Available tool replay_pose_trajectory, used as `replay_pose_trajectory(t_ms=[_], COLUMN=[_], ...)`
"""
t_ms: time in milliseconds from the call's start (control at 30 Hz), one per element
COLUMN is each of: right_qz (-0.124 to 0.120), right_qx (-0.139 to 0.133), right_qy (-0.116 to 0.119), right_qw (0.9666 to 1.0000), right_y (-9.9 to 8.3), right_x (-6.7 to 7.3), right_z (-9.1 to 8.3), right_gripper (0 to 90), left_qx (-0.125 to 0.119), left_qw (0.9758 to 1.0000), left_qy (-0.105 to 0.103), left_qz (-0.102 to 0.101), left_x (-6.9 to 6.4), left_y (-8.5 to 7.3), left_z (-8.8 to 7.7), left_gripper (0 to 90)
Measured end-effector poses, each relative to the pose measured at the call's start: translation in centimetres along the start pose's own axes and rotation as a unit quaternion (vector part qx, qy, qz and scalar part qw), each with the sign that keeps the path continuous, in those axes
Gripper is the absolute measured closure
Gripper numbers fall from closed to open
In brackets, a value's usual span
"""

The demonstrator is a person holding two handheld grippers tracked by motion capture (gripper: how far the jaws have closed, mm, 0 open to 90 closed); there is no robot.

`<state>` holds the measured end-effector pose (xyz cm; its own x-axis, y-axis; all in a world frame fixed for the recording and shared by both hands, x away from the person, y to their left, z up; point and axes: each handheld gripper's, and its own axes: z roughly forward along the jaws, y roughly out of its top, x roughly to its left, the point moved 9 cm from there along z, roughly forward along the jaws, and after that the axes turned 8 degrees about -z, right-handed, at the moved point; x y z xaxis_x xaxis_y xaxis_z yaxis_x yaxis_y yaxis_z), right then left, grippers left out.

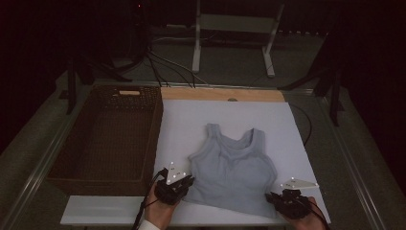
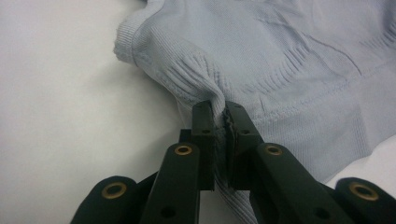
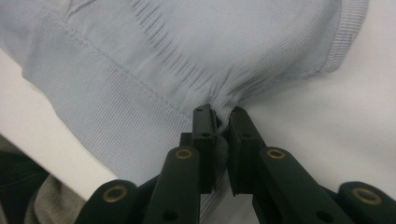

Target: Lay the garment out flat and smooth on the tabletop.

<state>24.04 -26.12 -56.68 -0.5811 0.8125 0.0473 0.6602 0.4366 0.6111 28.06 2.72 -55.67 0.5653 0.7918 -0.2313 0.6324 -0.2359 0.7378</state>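
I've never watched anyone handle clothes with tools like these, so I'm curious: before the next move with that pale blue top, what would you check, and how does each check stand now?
1. Left hand-held gripper shut on the hem of the pale blue tank top: ok, fabric is pinched between the jaws.
2. Right hand-held gripper shut on the hem: ok, fabric bunches between the jaws.
3. Grips at opposite bottom corners: ok, seen in the high view.
4. Top lying flat on the white board: not ok, wrinkles show near both grips.
5. Wicker basket clear inside: ok.
6. Grip firm enough to lift: cannot tell.
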Motion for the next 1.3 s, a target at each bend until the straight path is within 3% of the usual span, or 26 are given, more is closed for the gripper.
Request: replay_pose_trajectory(t_ms=[267, 500, 567, 667, 867, 1167, 1300], right_qz=[-0.004, 0.0, 0.004, 0.003, 0.003, 0.01, 0.013], right_qx=[0.003, 0.0, -0.002, -0.004, -0.005, -0.01, -0.011], right_qy=[-0.014, -0.045, -0.045, -0.045, -0.045, -0.046, -0.05], right_qw=[0.9999, 0.999, 0.999, 0.999, 0.999, 0.9988, 0.9986], right_y=[-0.1, -0.1, -0.2, -0.3, -0.4, -0.7, -1.0], right_x=[-0.6, -2.1, -2.2, -2.1, -2.1, -2.4, -2.7], right_z=[0.1, -0.5, -0.7, -0.9, -1.0, -1.5, -1.8], right_gripper=[83.5, 83.6, 83.6, 83.6, 83.5, 83.5, 83.5], left_qx=[0.001, 0.009, 0.003, -0.018, -0.045, -0.032, -0.016], left_qw=[0.9998, 0.9989, 0.9987, 0.9991, 0.9983, 0.9987, 0.9989], left_qy=[-0.02, -0.045, -0.049, -0.039, -0.025, -0.02, -0.029], left_qz=[0.003, 0.012, 0.009, 0.001, -0.025, -0.035, -0.032], left_x=[-1.4, -3.2, -3.1, -2.3, -0.6, 0.3, -0.1], left_y=[-0.5, -1.3, -1.0, 0.0, 1.9, 2.7, 2.3], left_z=[-1.1, -1.0, -1.0, -1.2, -0.9, 1.9, 2.7], left_gripper=[84.5, 82.8, 78.1, 63.7, 52.3, 48.5, 58.9])
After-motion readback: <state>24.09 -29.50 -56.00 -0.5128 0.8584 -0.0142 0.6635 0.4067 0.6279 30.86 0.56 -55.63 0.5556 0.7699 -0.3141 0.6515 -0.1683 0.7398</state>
